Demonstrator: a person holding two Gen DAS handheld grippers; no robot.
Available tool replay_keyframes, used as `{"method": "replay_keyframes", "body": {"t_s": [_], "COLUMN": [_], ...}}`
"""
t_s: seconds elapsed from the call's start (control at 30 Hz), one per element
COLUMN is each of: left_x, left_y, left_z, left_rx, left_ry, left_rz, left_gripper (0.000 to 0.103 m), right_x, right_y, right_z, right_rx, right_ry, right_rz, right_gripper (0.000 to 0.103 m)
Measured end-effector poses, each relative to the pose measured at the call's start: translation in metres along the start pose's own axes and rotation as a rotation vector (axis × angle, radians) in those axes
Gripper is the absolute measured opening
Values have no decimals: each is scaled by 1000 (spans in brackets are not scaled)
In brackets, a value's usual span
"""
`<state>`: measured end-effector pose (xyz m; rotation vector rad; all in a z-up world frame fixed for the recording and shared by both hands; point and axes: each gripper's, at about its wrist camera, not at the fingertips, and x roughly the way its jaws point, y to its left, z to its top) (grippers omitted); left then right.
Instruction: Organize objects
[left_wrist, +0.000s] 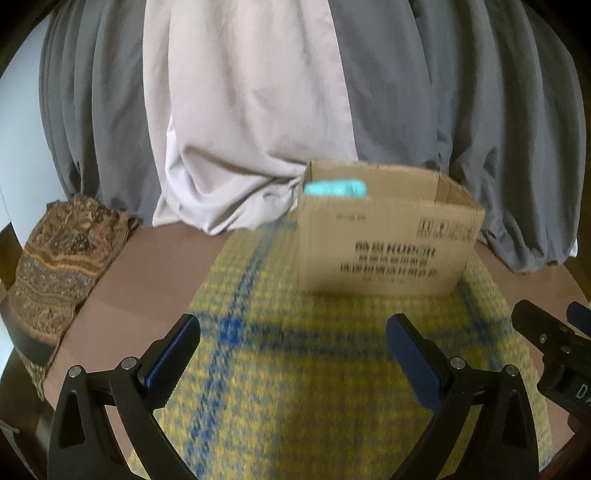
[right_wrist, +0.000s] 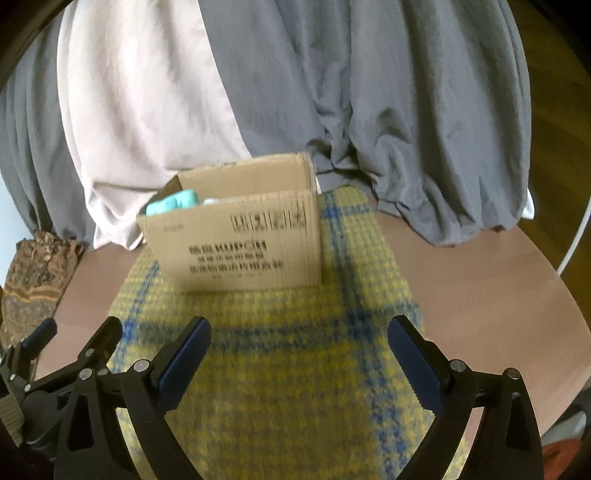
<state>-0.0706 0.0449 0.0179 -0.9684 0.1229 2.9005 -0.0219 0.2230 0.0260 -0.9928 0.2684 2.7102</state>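
Both the left gripper (left_wrist: 293, 354) and right gripper (right_wrist: 299, 356) hang wide and empty above the counter's (right_wrist: 480, 295) near edge. The box (left_wrist: 384, 247) near the far edge holds a teal item (left_wrist: 334, 188); probably between placements, needing another loose object located.

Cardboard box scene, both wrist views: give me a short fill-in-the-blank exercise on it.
1. The cardboard box stands on a yellow and ____ checked cloth.
2. The turquoise object lies ____ the box.
3. Both the left claw and the right claw are ____.

Missing words: blue; inside; open
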Motion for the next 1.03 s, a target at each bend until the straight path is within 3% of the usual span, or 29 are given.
{"method": "replay_keyframes", "body": {"t_s": [0.53, 1.03], "left_x": [-9, -13], "left_y": [-3, -3], "left_z": [-73, -82], "left_rx": [8, 14], "left_ry": [115, 121], "left_rz": [-11, -13], "left_gripper": [103, 103], "right_x": [2, -2], "right_y": [-14, -15], "right_z": [-68, -77], "right_rx": [8, 10], "right_ry": [87, 92], "right_rz": [-19, -16], "right_gripper": [97, 97]}}
